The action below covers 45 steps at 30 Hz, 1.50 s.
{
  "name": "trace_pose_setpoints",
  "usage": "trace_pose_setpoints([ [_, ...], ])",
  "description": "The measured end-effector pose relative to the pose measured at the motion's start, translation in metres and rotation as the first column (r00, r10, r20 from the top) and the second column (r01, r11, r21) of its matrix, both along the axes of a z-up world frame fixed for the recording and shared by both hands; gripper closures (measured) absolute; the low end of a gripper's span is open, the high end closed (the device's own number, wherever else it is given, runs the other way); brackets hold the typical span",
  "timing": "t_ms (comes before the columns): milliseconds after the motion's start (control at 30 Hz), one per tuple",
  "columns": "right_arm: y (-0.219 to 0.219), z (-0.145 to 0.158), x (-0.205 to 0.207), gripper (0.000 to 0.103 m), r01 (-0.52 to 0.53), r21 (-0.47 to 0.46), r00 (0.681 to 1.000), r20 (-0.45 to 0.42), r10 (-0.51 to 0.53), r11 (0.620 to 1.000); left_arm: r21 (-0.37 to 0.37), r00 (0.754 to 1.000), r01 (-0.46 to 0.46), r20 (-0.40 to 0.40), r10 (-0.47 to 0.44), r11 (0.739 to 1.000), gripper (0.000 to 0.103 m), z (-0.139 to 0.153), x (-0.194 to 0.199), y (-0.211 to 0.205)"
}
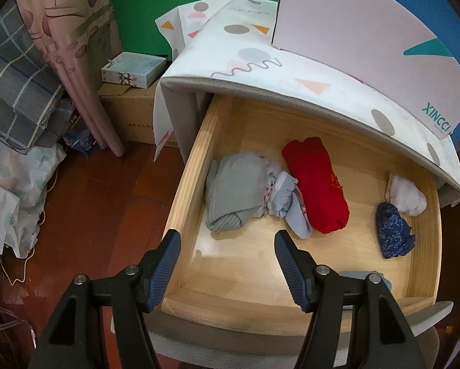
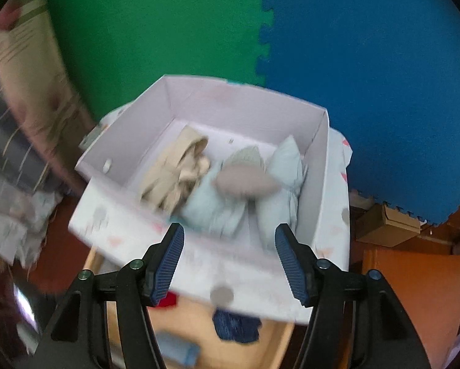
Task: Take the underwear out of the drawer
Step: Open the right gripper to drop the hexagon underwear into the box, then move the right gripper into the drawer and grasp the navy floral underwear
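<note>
Green and blue foam mats [image 2: 260, 30] covered the wall behind a small cabinet, and the floor [image 1: 106, 203] beside it was dark red wood, with patterned curtains [image 1: 76, 46] and heaped bedding [image 1: 14, 184] to one side. A white cloth with coloured shapes [image 1: 260, 61] draped the cabinet's top, and a pale pink cardboard box [image 2: 122, 169] stood on it. Below, the wooden drawer [image 1: 193, 166] was pulled out.

The left gripper [image 1: 226, 267] hovered above the drawer's front left corner, its blue-padded fingers spread wide and holding nothing. The right gripper [image 2: 230, 261] hung over the box's near edge, equally spread and empty.

In the drawer lay several rolled pieces of underwear: a grey bundle [image 1: 236, 190] near the left wall, a small pale blue piece [image 1: 288, 200] touching it, and a red roll [image 1: 319, 184] just beside that, its long axis running from the drawer's back toward the front, tilted slightly right. Well apart, by the right wall, a white bundle [image 1: 405, 195] sat behind a dark blue speckled one [image 1: 393, 230], the two touching.

The right wrist view was blurred, but inside the box there seemed to be a beige folded garment [image 2: 174, 172], pale blue pieces [image 2: 217, 206] and a greyish-pink one [image 2: 245, 181] on top of them.
</note>
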State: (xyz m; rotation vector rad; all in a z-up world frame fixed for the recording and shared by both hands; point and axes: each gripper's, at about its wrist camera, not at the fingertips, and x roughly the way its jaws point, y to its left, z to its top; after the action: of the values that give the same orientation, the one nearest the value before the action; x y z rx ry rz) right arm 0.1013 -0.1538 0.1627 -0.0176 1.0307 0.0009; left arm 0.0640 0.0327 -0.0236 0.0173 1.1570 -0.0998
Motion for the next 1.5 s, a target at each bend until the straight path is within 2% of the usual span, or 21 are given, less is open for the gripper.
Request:
trace_pose_setpoints([
  [167, -0.007, -0.022, -0.047, 0.044, -0.044, 0.04, 0.997, -0.057, 0.046, 0.998, -0.007, 1.0, -0.015, -0.011, 0.015, 1.0, 0.038, -0.002, 0.001, 0.003],
  [400, -0.009, -0.101, -0.079, 0.044, -0.081, 0.062, 0.978, -0.189, 0.092, 0.995, -0.04, 0.998, -0.063, -0.03, 0.061, 0.997, 0.038, -0.004, 0.003, 0.015],
  [533, -0.006, -0.143, -0.075, 0.044, -0.094, 0.078, 0.96, -0.257, 0.111, 0.992, -0.064, 0.995, -0.095, -0.033, 0.093, 0.993, 0.038, -0.004, 0.003, 0.023],
  [733, -0.006, -0.194, -0.055, 0.044, -0.088, 0.08, 0.938, -0.329, 0.109, 0.993, -0.066, 0.995, -0.096, -0.041, 0.094, 0.993, 0.038, -0.005, 0.003, 0.024],
  [933, 0.005, -0.233, -0.036, 0.044, -0.136, -0.003, 0.914, -0.387, 0.124, 0.991, -0.061, 0.996, -0.082, -0.044, 0.08, 0.995, 0.038, -0.007, 0.004, 0.02],
  [1233, 0.021, -0.268, -0.024, 0.044, -0.221, -0.099, 0.888, -0.432, 0.158, 0.97, -0.076, 0.996, -0.084, -0.05, 0.08, 0.994, 0.038, -0.008, 0.005, 0.021],
  [1433, 0.026, -0.268, -0.025, 0.043, -0.236, -0.112, 0.897, -0.407, 0.172, 0.965, -0.083, 0.995, -0.087, -0.053, 0.083, 0.993, 0.038, -0.009, 0.006, 0.021],
  [1500, 0.027, -0.267, -0.027, 0.046, -0.238, -0.107, 0.896, -0.407, 0.176, 0.965, -0.083, 0.995, -0.087, -0.053, 0.083, 0.993, 0.038, -0.009, 0.006, 0.021],
])
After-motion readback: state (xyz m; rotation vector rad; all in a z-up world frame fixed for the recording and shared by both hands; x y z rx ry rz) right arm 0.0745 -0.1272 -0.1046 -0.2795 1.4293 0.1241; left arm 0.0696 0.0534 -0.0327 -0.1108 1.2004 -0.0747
